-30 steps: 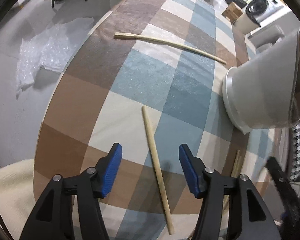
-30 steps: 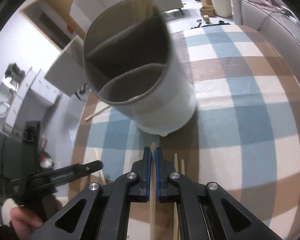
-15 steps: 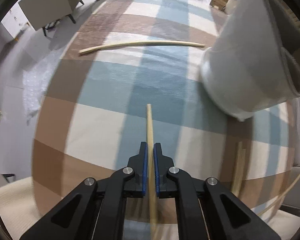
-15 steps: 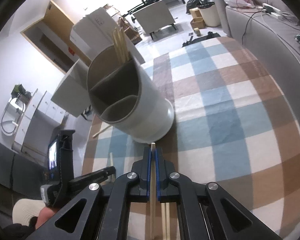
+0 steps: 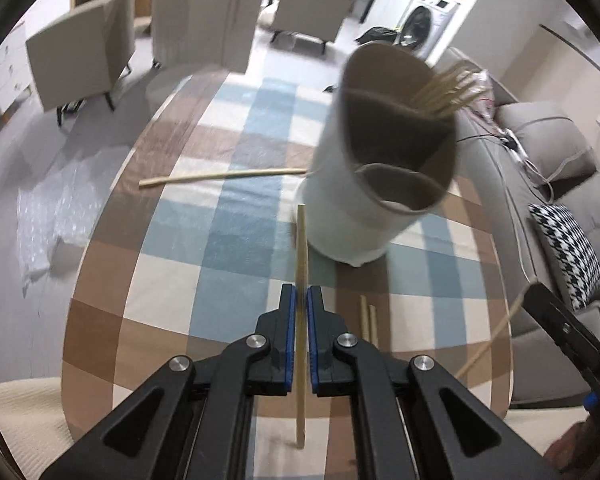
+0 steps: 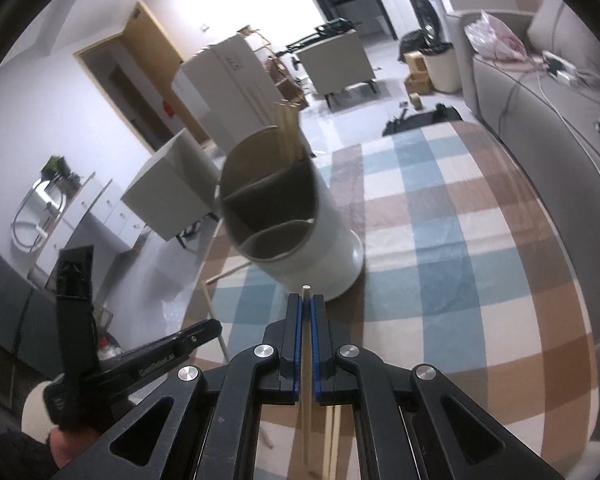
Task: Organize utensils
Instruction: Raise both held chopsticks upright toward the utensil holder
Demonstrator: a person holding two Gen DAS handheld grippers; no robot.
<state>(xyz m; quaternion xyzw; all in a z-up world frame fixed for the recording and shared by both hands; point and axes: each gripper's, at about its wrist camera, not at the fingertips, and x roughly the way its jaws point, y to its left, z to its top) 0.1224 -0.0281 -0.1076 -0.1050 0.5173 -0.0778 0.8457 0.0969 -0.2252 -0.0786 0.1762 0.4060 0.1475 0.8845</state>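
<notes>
Clamping one chopstick each, left gripper and right gripper hover before the holder

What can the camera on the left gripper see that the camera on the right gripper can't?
Only the left wrist view shows the black-and-white checked cushion on the sofa, and the bubble wrap on the floor.

Only the right wrist view shows the pink plastic bag and the person's gloved hand holding the left gripper.

Both show the grey divided utensil holder with chopsticks standing in its back compartment, on the checked tablecloth. Each view's own gripper is shut on one chopstick.
</notes>
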